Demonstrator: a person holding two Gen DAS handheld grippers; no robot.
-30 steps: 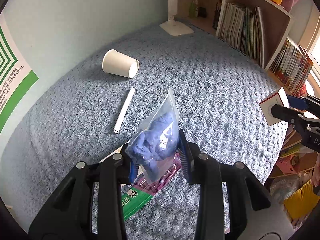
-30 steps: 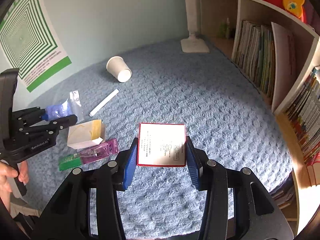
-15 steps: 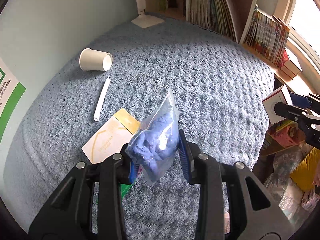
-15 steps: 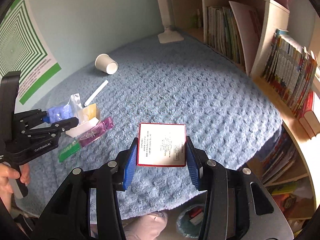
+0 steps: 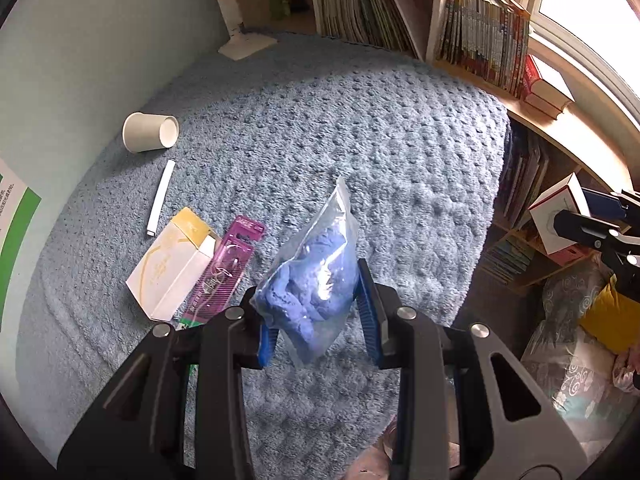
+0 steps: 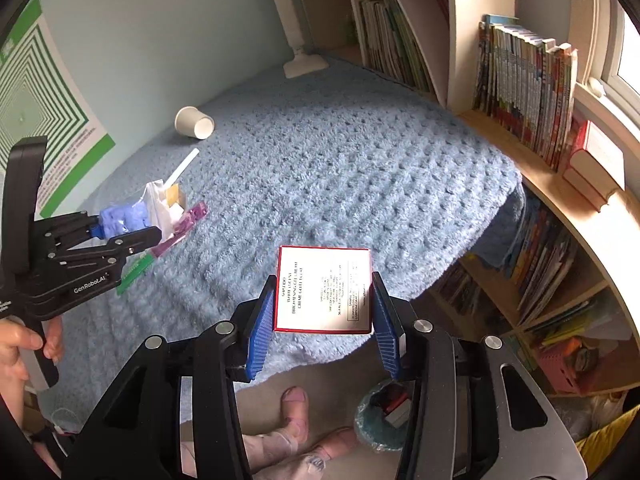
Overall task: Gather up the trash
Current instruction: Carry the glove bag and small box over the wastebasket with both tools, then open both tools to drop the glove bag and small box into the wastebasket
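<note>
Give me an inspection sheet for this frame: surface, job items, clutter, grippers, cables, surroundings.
Surface: blue knitted blanket.
Job's things: paper cup on its side; white stick; yellow-white box; purple package; bin on the floor, already holding trash.
Clutter: nothing seen.
Grippers: left gripper shut on bag of blue material; right gripper shut on red-edged box.
Cables: nothing seen.
Surroundings: bookshelves, lamp base, wall poster.

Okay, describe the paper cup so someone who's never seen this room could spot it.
Find the blue blanket and follow it to the pale wall. The paper cup lies tipped on its side there, just beyond a white stick. It is the only round, open-mouthed item; the others are flat.
</note>
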